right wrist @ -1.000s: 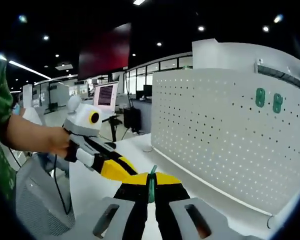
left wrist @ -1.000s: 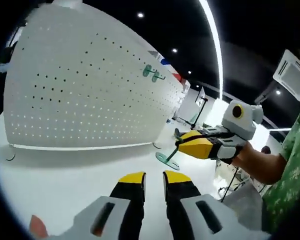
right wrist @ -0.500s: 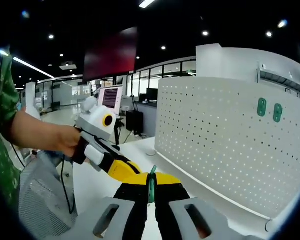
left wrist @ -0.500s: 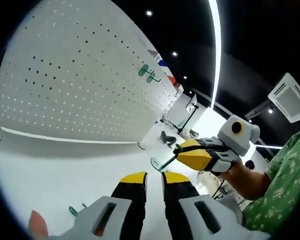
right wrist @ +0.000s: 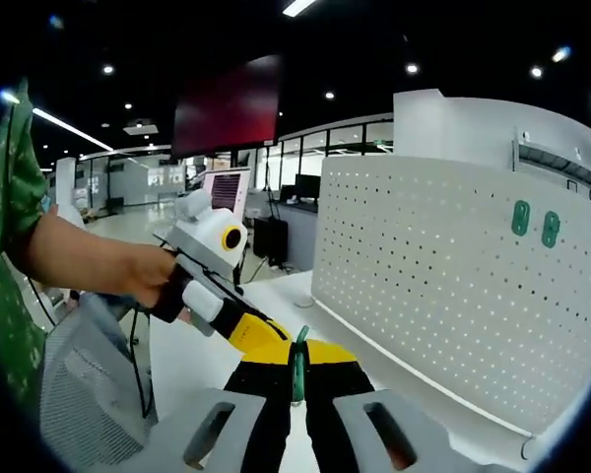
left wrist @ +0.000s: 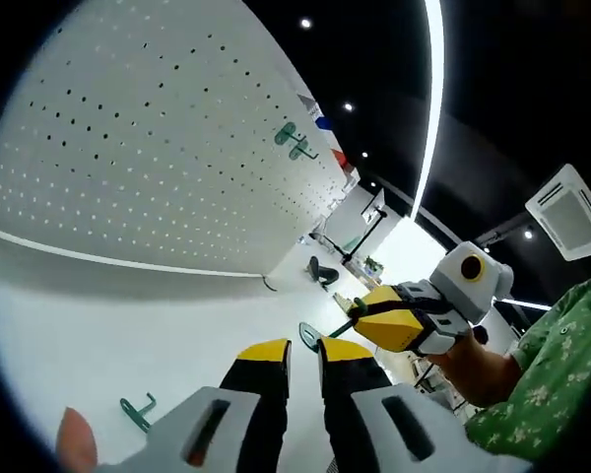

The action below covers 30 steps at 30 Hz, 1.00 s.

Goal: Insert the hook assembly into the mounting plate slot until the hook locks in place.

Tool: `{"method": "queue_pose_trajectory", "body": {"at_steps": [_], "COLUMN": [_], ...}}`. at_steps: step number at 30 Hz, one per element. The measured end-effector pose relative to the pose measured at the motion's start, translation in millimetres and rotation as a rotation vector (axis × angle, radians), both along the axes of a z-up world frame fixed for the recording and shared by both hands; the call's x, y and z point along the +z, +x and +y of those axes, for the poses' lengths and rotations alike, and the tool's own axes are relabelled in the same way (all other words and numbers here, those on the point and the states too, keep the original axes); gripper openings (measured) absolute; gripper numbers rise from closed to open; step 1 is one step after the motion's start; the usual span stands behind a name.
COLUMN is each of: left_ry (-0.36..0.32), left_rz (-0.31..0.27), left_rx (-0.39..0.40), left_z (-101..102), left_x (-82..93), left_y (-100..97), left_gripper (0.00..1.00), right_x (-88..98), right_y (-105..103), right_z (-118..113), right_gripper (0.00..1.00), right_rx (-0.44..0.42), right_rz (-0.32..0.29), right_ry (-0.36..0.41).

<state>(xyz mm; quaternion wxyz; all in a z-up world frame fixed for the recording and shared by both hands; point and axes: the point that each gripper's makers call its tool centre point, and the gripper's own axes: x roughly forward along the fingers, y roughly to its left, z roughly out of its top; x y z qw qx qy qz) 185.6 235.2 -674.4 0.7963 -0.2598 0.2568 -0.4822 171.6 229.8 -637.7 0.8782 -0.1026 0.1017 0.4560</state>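
A white pegboard mounting plate (left wrist: 148,148) stands upright on the white table, with two green hooks (left wrist: 294,141) hung high on it. The same plate (right wrist: 443,286) and its two green hooks (right wrist: 535,223) are on the right of the right gripper view. My right gripper (right wrist: 298,357) is shut on a green hook (right wrist: 298,353) that stands up between its jaws. In the left gripper view the right gripper (left wrist: 347,325) holds this hook (left wrist: 315,335) low, just ahead of my left gripper (left wrist: 303,348). The left jaws are close together with nothing between them.
Another green hook (left wrist: 138,409) lies loose on the table (left wrist: 108,325) at the lower left. A person's hand (right wrist: 143,276) holds the left gripper (right wrist: 257,332); a green sleeve (left wrist: 542,394) is at the right. A grey mesh chair (right wrist: 79,394) stands by the table edge.
The left gripper view has swung, bringing the loose hook on the table into sight. The right gripper still holds its hook, and the two grippers have drawn a little closer together.
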Motion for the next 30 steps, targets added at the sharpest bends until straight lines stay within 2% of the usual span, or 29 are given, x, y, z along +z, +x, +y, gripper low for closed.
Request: {"method": "queue_pose_trajectory", "body": {"at_steps": [3,14,19,22,27,30], "left_ry": [-0.018,-0.03,-0.031,0.013,0.035,0.031], "left_rz": [0.012,0.035,0.016,-0.028,-0.043,-0.039], "left_rx": [-0.007,0.009,0.033,0.037,0.048,0.072], "left_z": [-2,0,1,-2,-4,-4], "left_x": [1.9,2.4,7.4,7.8,9.3,10.0], "left_y": [-1.0,5.9,10.7,11.1,11.6,13.9], "left_gripper": [0.06,0.04,0.02,0.02,0.02,0.02], "right_x": [-0.5,-6.0,-10.8,-14.1,-14.7,-13.5], "right_y": [0,3,3,4,5,8], "right_z": [0,-5,-7,-9,-11,-13], "right_gripper": [0.02,0.02,0.02,0.02,0.02,0.02], "right_rx": [-0.002,-0.021,-0.049,-0.068,-0.089,-0.115], "right_rz": [0.001,0.004,0.012,0.016,0.023,0.006], "right_ry": [-0.001,-0.01,-0.026,-0.048,-0.047,-0.063]}}
